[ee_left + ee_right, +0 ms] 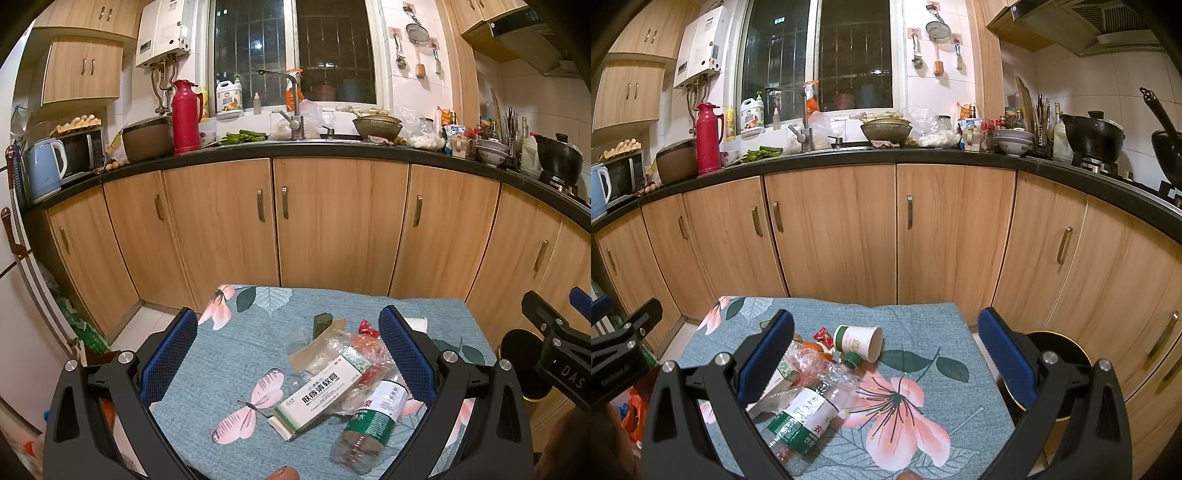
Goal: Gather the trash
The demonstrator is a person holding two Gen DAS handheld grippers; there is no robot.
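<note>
A pile of trash lies on a small table with a blue floral cloth (236,354). It holds a white medicine box (319,393), a crushed clear bottle with a green label (373,413), crumpled clear plastic (364,350), a red wrapper (368,328) and a small green item (322,322). My left gripper (288,356) is open above the pile, empty. In the right wrist view the bottle (809,410) lies by a tipped paper cup (858,341). My right gripper (886,363) is open over them, empty.
Wooden kitchen cabinets (831,229) stand close behind the table under a cluttered black counter (332,149). A round black-and-gold bin (1052,347) sits on the floor to the right of the table. Bags and clutter (81,328) lie on the floor at left.
</note>
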